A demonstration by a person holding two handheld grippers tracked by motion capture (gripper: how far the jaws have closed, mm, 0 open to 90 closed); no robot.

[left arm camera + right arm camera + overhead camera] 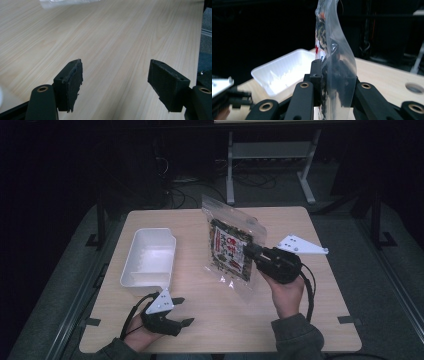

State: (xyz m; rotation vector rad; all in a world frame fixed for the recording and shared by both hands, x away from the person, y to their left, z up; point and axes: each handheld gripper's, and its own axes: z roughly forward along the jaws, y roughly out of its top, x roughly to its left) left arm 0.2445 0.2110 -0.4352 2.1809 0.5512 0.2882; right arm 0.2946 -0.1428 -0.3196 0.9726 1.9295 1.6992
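Two tongs work this desk (300, 320), and they stand in opposite states. Nearest, at the front edge, the left tongs (182, 311) rest low with jaws spread wide and nothing between them; in the left gripper view their flat, dark, rough-faced pads (73, 82) frame only bare pale wood grain.

Farther in and to the right, the right tongs (248, 251) are pinching a bag (230, 247) by its right edge and holding it up off the desk. The bag is a clear, glossy, crinkled pouch with a sealed strip along the top and a dark, red-and-white printed pack inside. Its long axis runs from near to far and tilts, top corner toward the back of the desk. In the right gripper view the film (337, 75) stands on edge between the two jaws, bowed and limp above the grip, so it will likely sway when swung.

Left of the bag, apart from it, sits a tray (131, 270): white, rigid, thin-walled plastic, rectangular with rounded corners, open on top, its long side also running near to far. The bag's likely path is leftward across to it. The right hand already holds the bag; the left is nearer the tray.
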